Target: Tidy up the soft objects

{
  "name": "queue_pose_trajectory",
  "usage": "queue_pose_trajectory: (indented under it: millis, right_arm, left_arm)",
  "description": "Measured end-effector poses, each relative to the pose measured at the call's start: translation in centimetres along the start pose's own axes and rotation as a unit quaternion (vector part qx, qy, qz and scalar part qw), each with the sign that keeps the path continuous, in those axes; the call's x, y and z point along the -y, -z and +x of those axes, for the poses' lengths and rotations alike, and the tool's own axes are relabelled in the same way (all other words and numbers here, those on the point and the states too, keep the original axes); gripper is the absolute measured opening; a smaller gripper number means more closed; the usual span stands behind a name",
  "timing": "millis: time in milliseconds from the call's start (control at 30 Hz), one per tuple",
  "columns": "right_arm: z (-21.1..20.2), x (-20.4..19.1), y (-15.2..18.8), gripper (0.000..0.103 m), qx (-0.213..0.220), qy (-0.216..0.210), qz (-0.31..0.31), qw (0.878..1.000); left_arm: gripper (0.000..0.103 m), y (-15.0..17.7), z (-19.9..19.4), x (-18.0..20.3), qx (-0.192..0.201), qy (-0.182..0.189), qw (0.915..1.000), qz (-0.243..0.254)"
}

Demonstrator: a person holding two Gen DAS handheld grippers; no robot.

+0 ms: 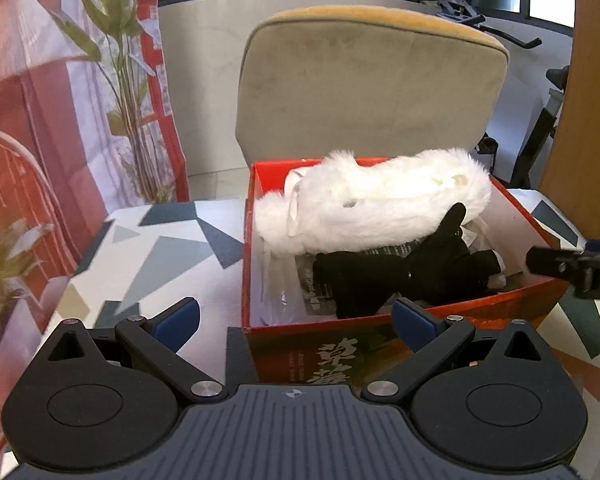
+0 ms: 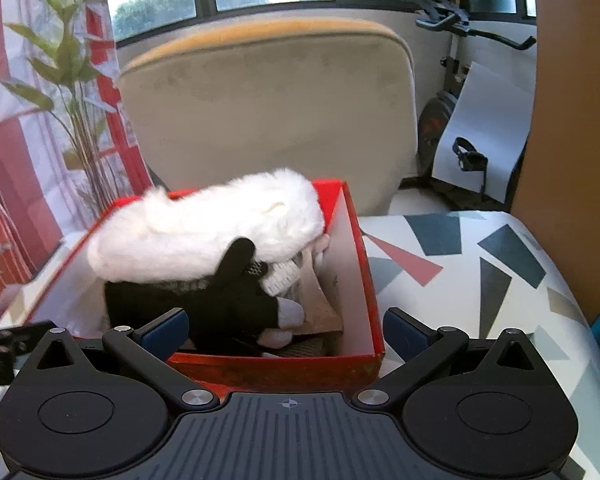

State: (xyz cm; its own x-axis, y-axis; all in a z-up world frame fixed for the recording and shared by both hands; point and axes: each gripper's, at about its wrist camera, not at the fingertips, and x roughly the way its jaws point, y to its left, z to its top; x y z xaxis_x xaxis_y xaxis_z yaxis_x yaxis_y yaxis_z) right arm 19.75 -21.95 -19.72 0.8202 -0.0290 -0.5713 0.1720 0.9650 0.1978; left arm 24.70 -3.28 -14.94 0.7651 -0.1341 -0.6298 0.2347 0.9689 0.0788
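1. One red box stands open on the patterned table; one beige chair stands behind it.
2. Inside the box lies one white furry item, reaching above the rim; one black glove lies in front of and partly under it; how many other pieces lie beneath cannot be told.
3. Left gripper: jaws spread wide, holding nothing; it hovers just before the box's near wall.
4. Right gripper: likewise wide apart and empty-handed; its two fingers straddle the box's near right corner, whether touching cannot be told.
5. One plant stands at the left; one exercise bike stands at the right.
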Motion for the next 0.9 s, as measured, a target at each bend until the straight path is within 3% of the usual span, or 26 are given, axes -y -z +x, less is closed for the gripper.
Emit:
queue_pose_trajectory:
  millis: [167, 467, 733, 900]
  right_arm:
    - [-3.7, -0.5, -1.0, 0.103, 0.021, -0.005, -0.001, 1.000]
    - [-13.9, -2.5, -3.1, 0.103, 0.048, 0.012, 0.008, 0.999]
    - [-25.0, -4.1, -3.5, 0.103, 0.110, 0.006, -0.020, 0.994]
    - [-30.0, -4.3, -3.1, 0.103, 0.144, 0.007, -0.025, 0.989]
  left_arm:
    - [0.103, -0.5, -4.3, 0.2, 0.029, -0.015, 0.9995, 0.004]
    - [0.103, -1.2, -16.3, -0.2, 0.094, -0.028, 0.9951, -0.006]
    - [0.103, -1.2, -26.2, -0.9, 0.157, -0.052, 0.9862, -0.012]
    - [0.103, -0.9, -29.4, -0.6, 0.182, -0.047, 0.9819, -0.022]
